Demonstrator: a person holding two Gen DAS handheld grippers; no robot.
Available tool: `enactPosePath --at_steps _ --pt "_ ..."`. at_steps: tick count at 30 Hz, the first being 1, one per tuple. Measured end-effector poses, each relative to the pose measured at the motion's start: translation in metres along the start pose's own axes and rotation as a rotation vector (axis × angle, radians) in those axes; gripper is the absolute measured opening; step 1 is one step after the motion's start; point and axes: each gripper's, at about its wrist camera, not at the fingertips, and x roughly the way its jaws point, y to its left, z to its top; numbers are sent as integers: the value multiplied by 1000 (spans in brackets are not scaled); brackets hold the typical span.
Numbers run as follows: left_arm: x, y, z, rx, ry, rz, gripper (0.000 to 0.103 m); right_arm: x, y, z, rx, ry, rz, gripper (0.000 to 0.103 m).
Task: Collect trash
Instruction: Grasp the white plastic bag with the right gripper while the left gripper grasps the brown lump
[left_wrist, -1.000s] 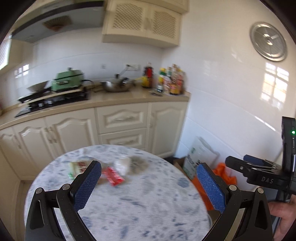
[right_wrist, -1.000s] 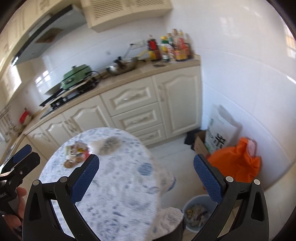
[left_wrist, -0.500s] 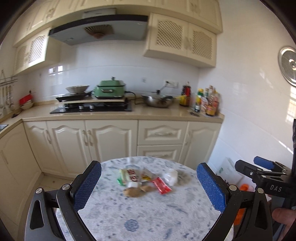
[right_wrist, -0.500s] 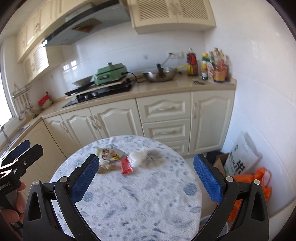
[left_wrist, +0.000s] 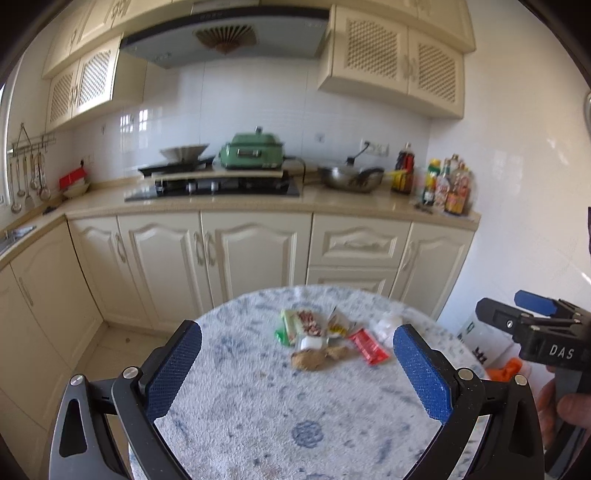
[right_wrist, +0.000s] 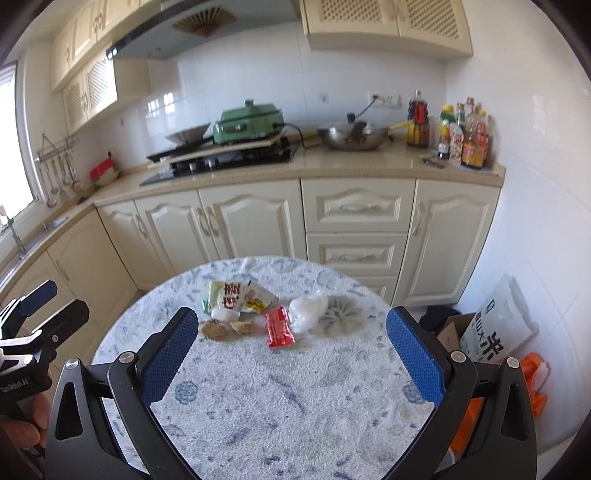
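A small heap of trash lies on the round blue-patterned table (right_wrist: 280, 398): a red packet (right_wrist: 279, 328), a crumpled white plastic bag (right_wrist: 308, 311), printed snack wrappers (right_wrist: 236, 295) and two brown lumps (right_wrist: 213, 329). The same heap shows in the left wrist view, with the red packet (left_wrist: 368, 346) and the wrappers (left_wrist: 306, 324). My left gripper (left_wrist: 295, 371) is open and empty, held above the table short of the heap. My right gripper (right_wrist: 290, 360) is open and empty, also short of the heap.
Cream kitchen cabinets (right_wrist: 354, 218) and a counter with a stove, green cooker (right_wrist: 248, 122), wok and bottles stand behind the table. On the floor at right are a white bag (right_wrist: 495, 332), a cardboard box and an orange bag (right_wrist: 535, 373).
Both views have swung left and levelled out. The trash heap now sits centred between each gripper's fingers. The floor bin seen earlier in the right wrist view is out of sight.
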Motion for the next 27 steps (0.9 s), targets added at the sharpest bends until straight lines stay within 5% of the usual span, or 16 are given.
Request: enactPosePath --at_steps 20,24,27 --pt "240 2 -16 30 329 47 101 176 -35 -20 52 256 15 100" --pt "277 2 -25 -6 382 57 90 205 -37 -21 75 286 26 90" --pt "288 3 -19 -15 371 40 79 222 -39 -25 89 327 49 60"
